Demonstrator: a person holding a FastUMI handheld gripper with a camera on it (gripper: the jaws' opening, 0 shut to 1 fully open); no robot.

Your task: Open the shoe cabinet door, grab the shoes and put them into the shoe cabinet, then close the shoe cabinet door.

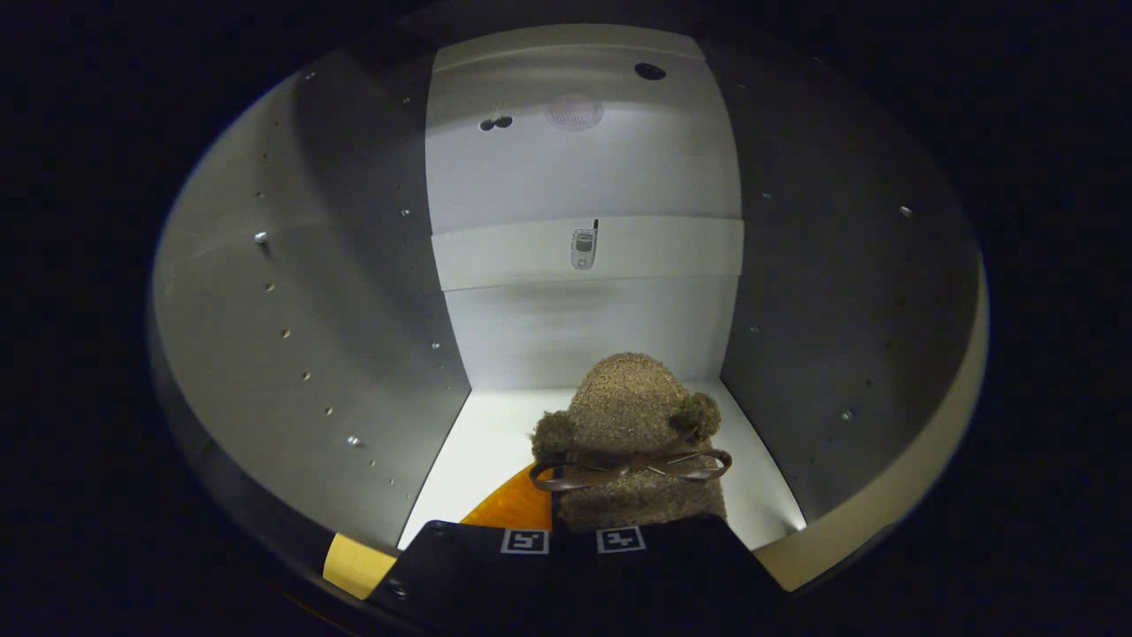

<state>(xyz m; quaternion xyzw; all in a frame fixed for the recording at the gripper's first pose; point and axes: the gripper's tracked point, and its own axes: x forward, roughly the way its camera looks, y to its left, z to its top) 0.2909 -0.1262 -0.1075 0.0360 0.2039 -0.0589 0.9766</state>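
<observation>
My hand-held gripper [573,531] pinches a fuzzy brown slipper [630,425] with pom-pom ears and wire spectacles, toe pointing inward, upright above the white shoe cabinet [584,336] floor, door open.

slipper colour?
Fuzzy brown slipper with a bow, held in the gripper; gripper view.

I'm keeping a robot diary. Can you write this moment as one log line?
step: placing shoe | gripper: shut on fuzzy brown bear-eared slipper | place: inside white shoe cabinet, over its floor | door: open, not yet closed
</observation>
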